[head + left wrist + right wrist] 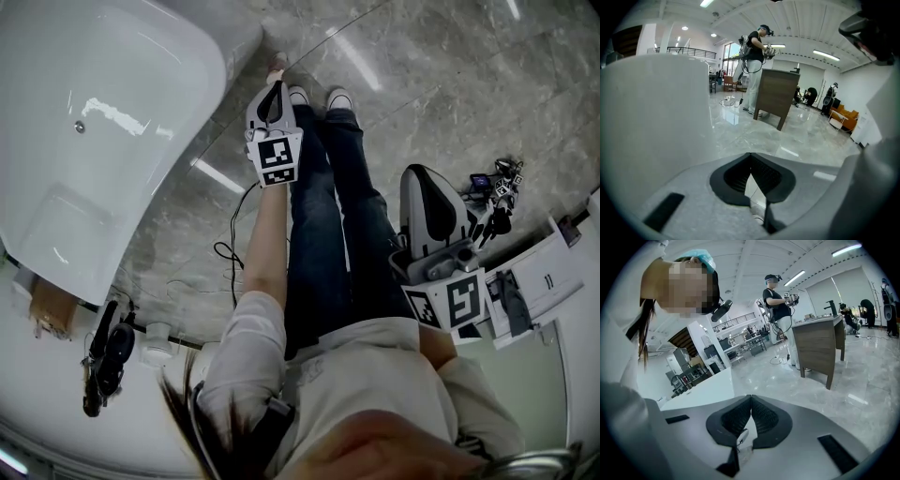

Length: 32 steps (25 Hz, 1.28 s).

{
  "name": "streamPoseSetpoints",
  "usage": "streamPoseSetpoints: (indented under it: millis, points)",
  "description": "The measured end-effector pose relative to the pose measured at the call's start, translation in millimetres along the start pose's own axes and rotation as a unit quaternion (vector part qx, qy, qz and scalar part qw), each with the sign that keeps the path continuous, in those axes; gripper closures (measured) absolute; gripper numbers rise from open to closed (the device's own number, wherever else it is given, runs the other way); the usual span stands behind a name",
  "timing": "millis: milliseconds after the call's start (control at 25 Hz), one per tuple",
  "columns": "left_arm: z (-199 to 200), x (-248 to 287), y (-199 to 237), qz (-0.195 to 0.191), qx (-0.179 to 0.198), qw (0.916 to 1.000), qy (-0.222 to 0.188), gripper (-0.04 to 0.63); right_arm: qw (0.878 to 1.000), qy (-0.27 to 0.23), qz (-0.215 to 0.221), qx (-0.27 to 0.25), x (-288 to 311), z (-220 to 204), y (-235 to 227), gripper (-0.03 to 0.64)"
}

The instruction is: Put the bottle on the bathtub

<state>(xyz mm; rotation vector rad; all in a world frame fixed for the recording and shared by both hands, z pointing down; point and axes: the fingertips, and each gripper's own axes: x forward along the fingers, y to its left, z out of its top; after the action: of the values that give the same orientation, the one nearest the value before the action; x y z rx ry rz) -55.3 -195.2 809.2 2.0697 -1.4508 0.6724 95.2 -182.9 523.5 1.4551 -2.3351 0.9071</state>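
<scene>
At the far left of the room, seen from the head view, stands the white bathtub (112,187). Its basin shows only a small drain fitting and streaks of reflected light. The bathtub's outer wall (656,122) fills the left of the left gripper view. The bottle (277,64) appears only as a small pale shape at the tub's far right corner, just beyond the left gripper (276,87). Whether it rests on the rim or on the grey marble floor (450,84) cannot be told. The left gripper (750,155) is held out over the person's white sneakers (298,95). Its jaws are closed tip to tip, with nothing between them and touching nothing. The right gripper (418,172) is held nearer, at the person's right side and well apart from the tub. In its own view the right gripper (751,397) likewise has its jaws drawn together and empty.
</scene>
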Motion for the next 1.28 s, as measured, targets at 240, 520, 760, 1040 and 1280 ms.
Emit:
streamPoseSetpoints:
  millis: [240, 520, 760, 1040, 1280]
  points:
    - [39, -21, 7, 0.003, 0.000, 0.9996, -0.027, 0.581, 1.000, -0.009, 0.004, -0.002, -3, 11, 3, 0.604]
    - [81, -39, 6, -0.009, -0.004, 0.9987, -0.050, 0.581, 1.000, -0.018, 0.005, -0.013, -11, 28, 3, 0.604]
    - [131, -64, -5, -0.037, 0.019, 0.9964, -0.074, 0.581, 0.999, -0.026, -0.001, -0.023, -26, 44, -1, 0.604]
    - [206, -121, -30, -0.063, 0.050, 0.9906, -0.111, 0.581, 0.999, -0.035, 0.000, -0.039, -46, 74, 4, 0.604]
    - [275, -174, -42, -0.052, 0.092, 0.9814, -0.160, 0.581, 0.998, -0.054, 0.014, -0.038, -62, 109, 19, 0.604]
